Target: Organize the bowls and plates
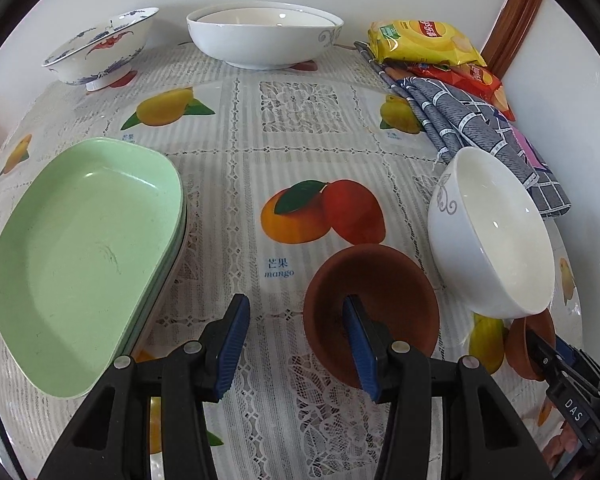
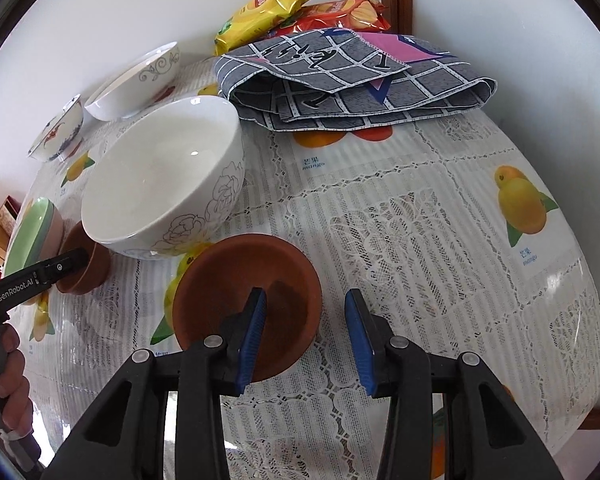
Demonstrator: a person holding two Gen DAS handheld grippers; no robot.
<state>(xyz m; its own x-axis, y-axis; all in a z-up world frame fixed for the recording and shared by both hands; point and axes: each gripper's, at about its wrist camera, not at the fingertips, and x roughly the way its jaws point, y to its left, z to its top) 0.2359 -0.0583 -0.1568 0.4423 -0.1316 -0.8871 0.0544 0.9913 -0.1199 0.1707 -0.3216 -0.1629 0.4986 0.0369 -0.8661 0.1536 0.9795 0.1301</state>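
Straddling near rims, the left gripper [image 1: 296, 344] and right gripper [image 2: 306, 336] each stand unclenched over a small terracotta-brown clay saucer [image 1: 370, 312] [image 2: 248, 304] beside the tall white ceramic bowl [image 2: 162, 178]; seat each rim deeply before squeezing.

Right tongs [image 2: 306, 336] astride brown bowl's [image 2: 247, 304] near rim, jaws unclosed.

your clearest lane is the bare middle of the table [image 1: 300, 152]. the green plates [image 1: 88, 248] block the left, the white bowl [image 1: 496, 236] and folded cloth [image 1: 480, 120] crowd the right, two bowls line the wall.
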